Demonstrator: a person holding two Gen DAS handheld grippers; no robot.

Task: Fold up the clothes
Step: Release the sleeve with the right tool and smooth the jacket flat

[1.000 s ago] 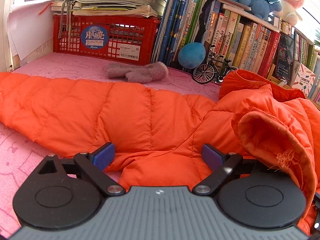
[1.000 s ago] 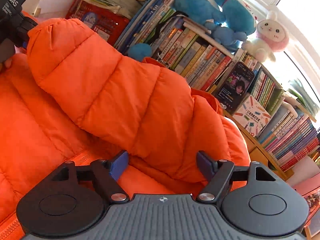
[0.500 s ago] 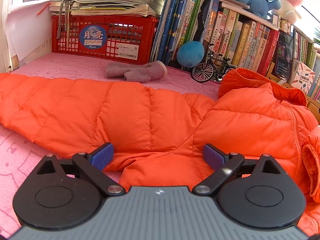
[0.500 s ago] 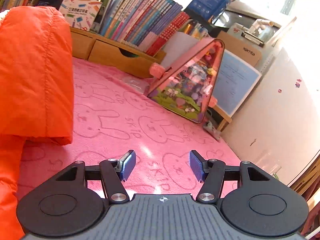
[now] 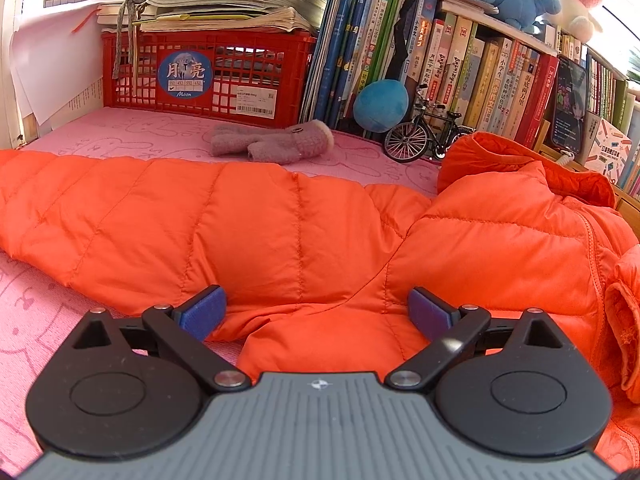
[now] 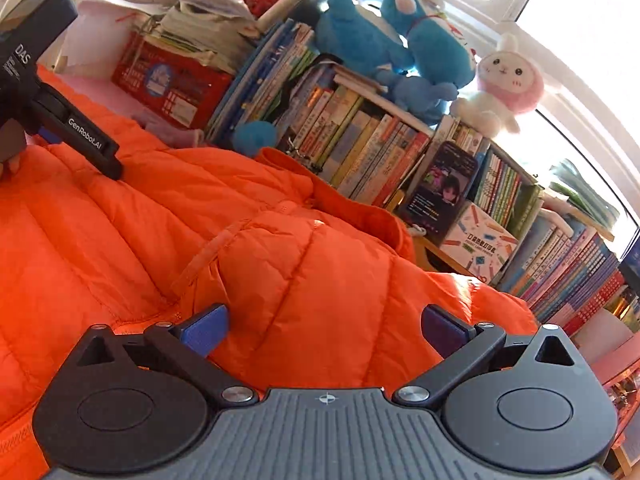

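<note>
The orange puffer jacket (image 5: 288, 236) lies spread on the pink bunny-print counter (image 5: 36, 320), its outstretched sleeve (image 5: 120, 216) running long to the left and its body and collar bunched to the right. The left gripper (image 5: 316, 308), fingers wide apart and holding nothing, faces the sleeve's near edge where it joins the body. The right gripper (image 6: 324, 326), fingers likewise spread and empty, hovers over the jacket's right shoulder. The left gripper is nearer the sleeve. Behind the jacket lie a grey mitten (image 5: 276, 144), a toy bicycle (image 5: 424, 132), a red crate (image 5: 208, 76) and a row of books (image 5: 472, 68), none in the way.
</note>
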